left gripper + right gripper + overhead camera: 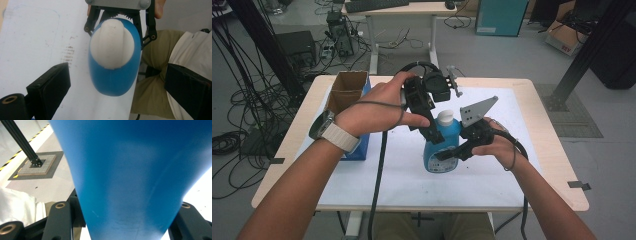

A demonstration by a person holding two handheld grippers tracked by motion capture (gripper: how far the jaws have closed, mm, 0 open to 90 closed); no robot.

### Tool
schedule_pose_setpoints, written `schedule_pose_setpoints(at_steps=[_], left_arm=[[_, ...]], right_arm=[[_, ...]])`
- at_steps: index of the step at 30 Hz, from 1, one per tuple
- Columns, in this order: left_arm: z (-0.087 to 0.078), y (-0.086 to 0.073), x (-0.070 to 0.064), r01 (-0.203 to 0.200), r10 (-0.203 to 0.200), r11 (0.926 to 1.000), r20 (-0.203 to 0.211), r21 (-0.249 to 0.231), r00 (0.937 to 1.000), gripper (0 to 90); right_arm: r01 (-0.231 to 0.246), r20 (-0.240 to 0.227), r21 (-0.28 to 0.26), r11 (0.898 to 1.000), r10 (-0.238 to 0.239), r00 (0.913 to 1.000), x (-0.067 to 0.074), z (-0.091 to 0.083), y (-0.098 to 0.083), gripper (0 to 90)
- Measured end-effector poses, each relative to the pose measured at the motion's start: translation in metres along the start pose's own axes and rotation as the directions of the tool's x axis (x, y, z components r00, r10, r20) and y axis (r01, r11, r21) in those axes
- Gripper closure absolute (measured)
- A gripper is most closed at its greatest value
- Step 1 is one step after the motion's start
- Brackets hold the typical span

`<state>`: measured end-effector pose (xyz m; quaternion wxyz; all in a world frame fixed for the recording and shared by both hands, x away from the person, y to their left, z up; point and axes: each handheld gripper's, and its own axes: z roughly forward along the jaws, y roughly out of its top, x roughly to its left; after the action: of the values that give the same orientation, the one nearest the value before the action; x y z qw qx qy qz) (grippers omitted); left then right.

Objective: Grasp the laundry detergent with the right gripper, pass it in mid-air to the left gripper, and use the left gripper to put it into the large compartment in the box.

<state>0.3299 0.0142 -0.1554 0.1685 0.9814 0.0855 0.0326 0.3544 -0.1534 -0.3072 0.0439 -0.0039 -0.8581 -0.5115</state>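
With our left gripper (432, 127) we hover wide open over the white cap (445, 118) of the blue bottle (439, 150), which stands upright mid-table on the white mat (512, 165), clamped by our right gripper (451, 153).

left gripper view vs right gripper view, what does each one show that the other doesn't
Left gripper view: the bottle's white cap from above, the left claw open to either side of it, and the right claw clamped on the bottle's far side.

Right gripper view: a black frame post bolted to a floor plate edged with striped tape.

Both: the blue bottle and the white table cover.
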Motion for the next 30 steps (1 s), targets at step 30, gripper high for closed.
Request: schedule_pose_setpoints(at_steps=[30], left_arm=[[0.0004, -0.0017, 0.0013, 0.011, -0.011, 0.9999, 0.005, 0.004, 0.9999, 7.2]], right_arm=[[-0.003, -0.004, 0.005, 1.0, 0.003, 1.0, -0.0012, 0.0009, -0.0005, 43.9]])
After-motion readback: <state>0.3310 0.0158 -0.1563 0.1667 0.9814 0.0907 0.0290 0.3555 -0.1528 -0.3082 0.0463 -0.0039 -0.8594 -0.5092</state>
